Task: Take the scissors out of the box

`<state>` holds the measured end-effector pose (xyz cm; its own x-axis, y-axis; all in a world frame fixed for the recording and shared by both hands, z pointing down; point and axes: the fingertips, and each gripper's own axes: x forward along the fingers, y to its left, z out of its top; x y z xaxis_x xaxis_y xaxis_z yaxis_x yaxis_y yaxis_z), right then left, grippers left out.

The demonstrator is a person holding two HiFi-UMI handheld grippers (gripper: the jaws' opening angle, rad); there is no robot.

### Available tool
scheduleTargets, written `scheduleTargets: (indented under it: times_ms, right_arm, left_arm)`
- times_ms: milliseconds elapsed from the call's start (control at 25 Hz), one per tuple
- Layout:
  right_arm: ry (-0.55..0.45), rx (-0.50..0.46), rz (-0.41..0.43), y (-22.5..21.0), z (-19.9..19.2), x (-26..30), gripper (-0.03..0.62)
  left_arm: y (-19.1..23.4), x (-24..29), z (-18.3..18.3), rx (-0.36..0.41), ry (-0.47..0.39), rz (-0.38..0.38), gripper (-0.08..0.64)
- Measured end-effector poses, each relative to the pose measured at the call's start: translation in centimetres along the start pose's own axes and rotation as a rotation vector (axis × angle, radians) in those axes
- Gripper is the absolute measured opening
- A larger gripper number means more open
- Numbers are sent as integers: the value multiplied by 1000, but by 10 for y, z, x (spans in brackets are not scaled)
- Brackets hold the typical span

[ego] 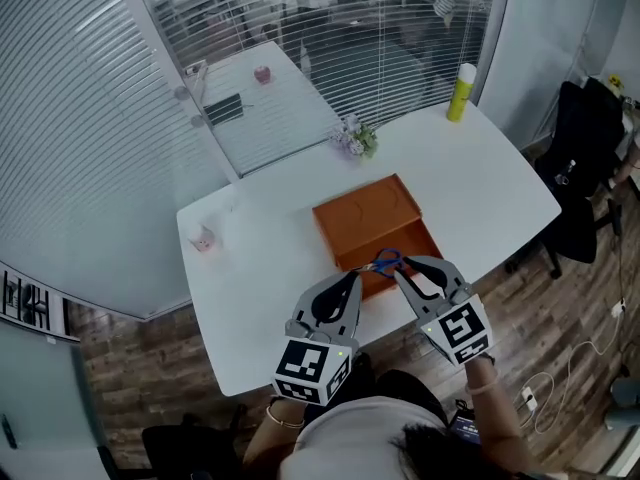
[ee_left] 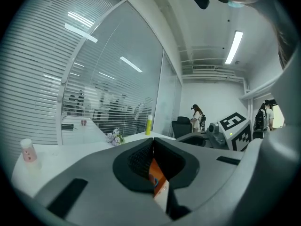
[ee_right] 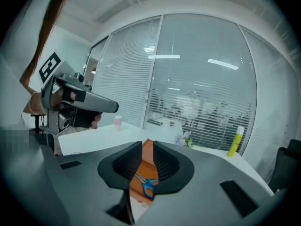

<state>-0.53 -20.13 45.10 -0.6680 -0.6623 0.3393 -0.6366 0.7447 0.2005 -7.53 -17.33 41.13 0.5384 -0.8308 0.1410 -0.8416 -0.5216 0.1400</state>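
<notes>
An open orange box (ego: 368,216) lies in the middle of the white table (ego: 500,198). Blue-handled scissors (ego: 386,261) rest at the box's near edge. My right gripper (ego: 400,274) hovers just short of those handles, open by a narrow gap. In the right gripper view the scissors (ee_right: 146,182) show through that gap, lying in the box (ee_right: 147,155), untouched by the pads. My left gripper (ego: 354,277) hangs beside it over the box's near-left rim, its tips together and empty. A sliver of the box (ee_left: 157,178) shows below its tips in the left gripper view.
A yellow bottle (ego: 460,92) stands at the table's far right corner. A small flower bunch (ego: 355,138) sits beyond the box, and a little pink bottle (ego: 203,238) stands at the left edge. Black chairs (ego: 580,183) stand right of the table. Glass walls with blinds run behind.
</notes>
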Motion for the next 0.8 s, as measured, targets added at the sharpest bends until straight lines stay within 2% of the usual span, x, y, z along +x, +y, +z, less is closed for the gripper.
scheduleTargets:
  times_ms: [360,800]
  right_arm:
    - [139,-91,114,-4,-34,31,117]
    - [287,-196,306,-18,-74,60,141]
  left_arm:
    - [22,28,0,-36,21,-8,20]
    - [36,61,2,-62,26,61,20]
